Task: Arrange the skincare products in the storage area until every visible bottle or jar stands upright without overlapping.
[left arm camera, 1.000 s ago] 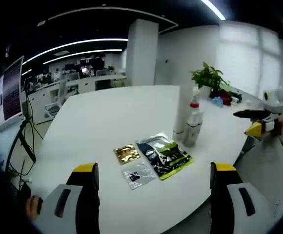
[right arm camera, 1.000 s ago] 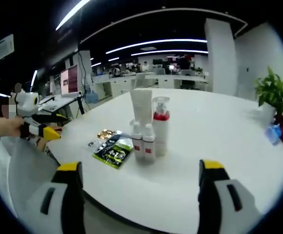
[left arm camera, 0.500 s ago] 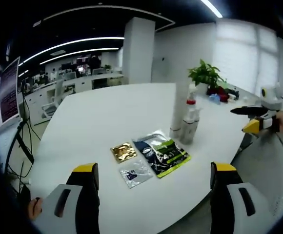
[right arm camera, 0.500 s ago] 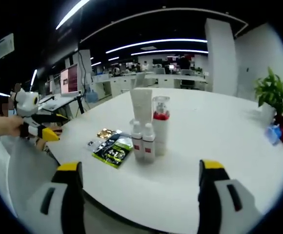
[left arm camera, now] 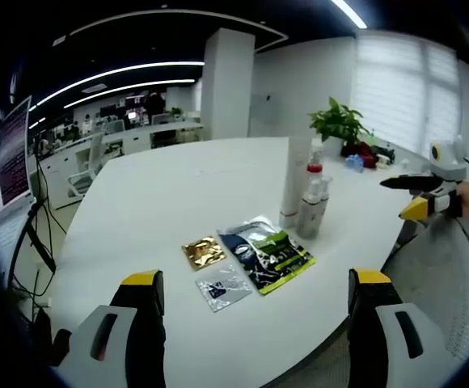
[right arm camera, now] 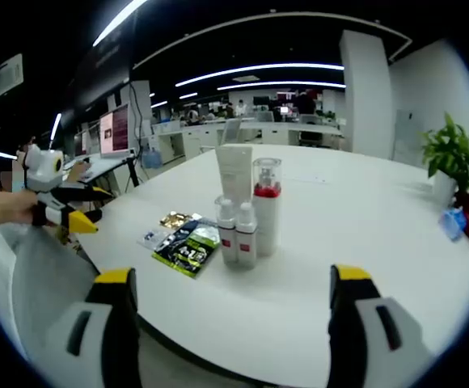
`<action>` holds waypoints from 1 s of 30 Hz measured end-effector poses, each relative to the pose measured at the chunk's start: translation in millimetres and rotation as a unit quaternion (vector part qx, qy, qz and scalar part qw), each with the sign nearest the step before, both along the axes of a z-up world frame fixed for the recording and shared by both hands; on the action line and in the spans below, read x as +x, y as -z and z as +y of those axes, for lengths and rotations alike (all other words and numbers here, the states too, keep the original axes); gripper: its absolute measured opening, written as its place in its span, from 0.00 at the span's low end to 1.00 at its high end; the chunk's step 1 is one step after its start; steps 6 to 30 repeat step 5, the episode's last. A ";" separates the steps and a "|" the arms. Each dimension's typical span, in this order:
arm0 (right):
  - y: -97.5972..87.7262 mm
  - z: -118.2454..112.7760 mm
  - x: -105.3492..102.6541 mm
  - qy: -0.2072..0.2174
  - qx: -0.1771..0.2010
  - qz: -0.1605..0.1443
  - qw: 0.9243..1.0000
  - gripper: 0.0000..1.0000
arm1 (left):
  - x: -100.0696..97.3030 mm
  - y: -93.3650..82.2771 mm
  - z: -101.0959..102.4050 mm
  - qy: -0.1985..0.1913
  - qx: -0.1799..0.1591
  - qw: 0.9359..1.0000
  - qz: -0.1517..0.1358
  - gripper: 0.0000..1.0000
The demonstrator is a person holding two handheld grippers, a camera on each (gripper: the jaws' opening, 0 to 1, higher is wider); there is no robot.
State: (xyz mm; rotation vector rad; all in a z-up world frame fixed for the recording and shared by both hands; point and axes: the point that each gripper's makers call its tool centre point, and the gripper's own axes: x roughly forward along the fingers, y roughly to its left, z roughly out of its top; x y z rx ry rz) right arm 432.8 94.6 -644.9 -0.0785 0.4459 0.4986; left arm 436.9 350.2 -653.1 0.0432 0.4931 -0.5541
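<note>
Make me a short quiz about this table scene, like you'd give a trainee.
1. True or false: the tube stands upright behind the two small bottles.
2. Which lies nearest the gold sachet? A) plant B) green pouch C) spray bottle
3. Fill in: the left tongs and the right tongs both stand ____.

Key: 1 true; 2 B; 3 open, with nothing between the jaws.
</note>
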 end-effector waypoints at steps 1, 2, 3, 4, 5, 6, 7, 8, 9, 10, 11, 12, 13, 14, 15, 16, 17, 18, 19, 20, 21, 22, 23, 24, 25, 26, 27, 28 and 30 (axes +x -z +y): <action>0.0 -0.1 0.0 0.000 -0.001 0.000 1.000 0.99 | -0.2 0.1 -0.4 0.001 0.001 1.000 0.000 0.92; 0.1 -0.1 0.1 0.000 -0.001 0.000 1.000 0.99 | -0.4 0.3 -0.8 0.003 0.002 1.000 0.000 0.92; 0.4 0.1 0.0 0.000 -0.002 0.000 1.000 0.99 | -0.4 0.3 -0.9 0.003 0.003 1.000 0.000 0.92; 0.4 0.2 0.0 0.000 -0.003 0.000 1.000 0.99 | -0.3 0.6 -0.9 0.004 0.003 1.000 0.000 0.92; 0.4 0.3 0.2 0.000 -0.003 0.000 1.000 0.99 | -0.3 0.6 -1.0 0.004 0.002 1.000 0.001 0.92; 0.4 0.3 0.2 0.000 -0.003 0.000 1.000 0.99 | -0.3 0.6 -1.0 0.004 0.002 1.000 0.001 0.92; 0.4 0.3 0.2 0.000 -0.003 0.000 1.000 0.99 | -0.3 0.6 -1.0 0.004 0.002 1.000 0.001 0.92; 0.4 0.3 0.2 0.000 -0.003 0.000 1.000 0.99 | -0.3 0.6 -1.0 0.004 0.002 1.000 0.001 0.92; 0.4 0.3 0.2 0.000 -0.003 0.000 1.000 0.99 | -0.3 0.6 -1.0 0.004 0.002 1.000 0.001 0.92; 0.4 0.3 0.2 0.000 -0.003 0.000 1.000 0.99 | -0.3 0.6 -1.0 0.004 0.002 1.000 0.001 0.92; 0.4 0.3 0.2 0.000 -0.003 0.000 1.000 0.99 | -0.3 0.6 -1.0 0.004 0.002 1.000 0.001 0.92; 0.4 0.3 0.2 0.000 -0.003 0.000 1.000 0.99 | -0.3 0.6 -1.0 0.004 0.002 1.000 0.001 0.92; 0.4 0.3 0.2 0.000 -0.003 0.000 1.000 0.99 | -0.3 0.6 -1.0 0.004 0.002 1.000 0.001 0.92; 0.4 0.3 0.2 0.000 -0.003 0.000 1.000 0.99 | -0.3 0.6 -1.0 0.004 0.002 1.000 0.001 0.92; 0.4 0.3 0.2 0.000 -0.003 0.000 1.000 0.99 | -0.3 0.6 -1.0 0.004 0.002 1.000 0.001 0.92; 0.4 0.3 0.2 0.000 -0.003 0.000 1.000 0.99 | -0.3 0.6 -1.0 0.004 0.002 1.000 0.001 0.92; 0.4 0.3 0.2 0.000 -0.003 0.000 1.000 0.99 | -0.3 0.6 -1.0 0.004 0.002 1.000 0.001 0.92; 0.4 0.3 0.2 0.000 -0.003 0.000 1.000 0.99 | -0.3 0.6 -1.0 0.004 0.002 1.000 0.001 0.92; 0.4 0.3 0.2 0.000 -0.003 0.000 1.000 0.99 | -0.3 0.6 -1.0 0.004 0.002 1.000 0.001 0.92; 0.4 0.3 0.2 0.000 -0.003 0.000 1.000 0.99 | -0.3 0.6 -1.0 0.004 0.002 1.000 0.001 0.92; 0.4 0.3 0.2 0.000 -0.003 0.000 1.000 0.99 | -0.3 0.6 -1.0 0.004 0.002 1.000 0.001 0.92; 0.4 0.3 0.2 0.000 -0.003 0.000 1.000 0.99 | -0.3 0.6 -1.0 0.004 0.002 1.000 0.001 0.92; 0.4 0.3 0.2 0.000 -0.003 0.000 1.000 0.99 | -0.3 0.6 -1.0 0.004 0.002 1.000 0.001 0.92; 0.4 0.3 0.2 0.000 -0.003 0.000 1.000 0.99 | -0.3 0.6 -1.0 0.004 0.002 1.000 0.001 0.92; 0.4 0.3 0.2 0.000 -0.003 0.000 1.000 0.99 | -0.3 0.6 -1.0 0.004 0.002 1.000 0.001 0.92; 0.4 0.3 0.2 0.000 -0.003 0.000 1.000 0.99 | -0.3 0.6 -1.0 0.004 0.002 1.000 0.001 0.92; 0.4 0.3 0.2 0.000 -0.003 0.000 1.000 0.99 | -0.3 0.6 -1.0 0.004 0.002 1.000 0.001 0.92; 0.4 0.3 0.2 0.000 -0.003 0.000 1.000 0.99 | -0.3 0.6 -1.0 0.004 0.002 1.000 0.001 0.92; 0.4 0.3 0.2 0.000 -0.003 0.000 1.000 0.99 | -0.3 0.6 -1.0 0.004 0.002 1.000 0.001 0.92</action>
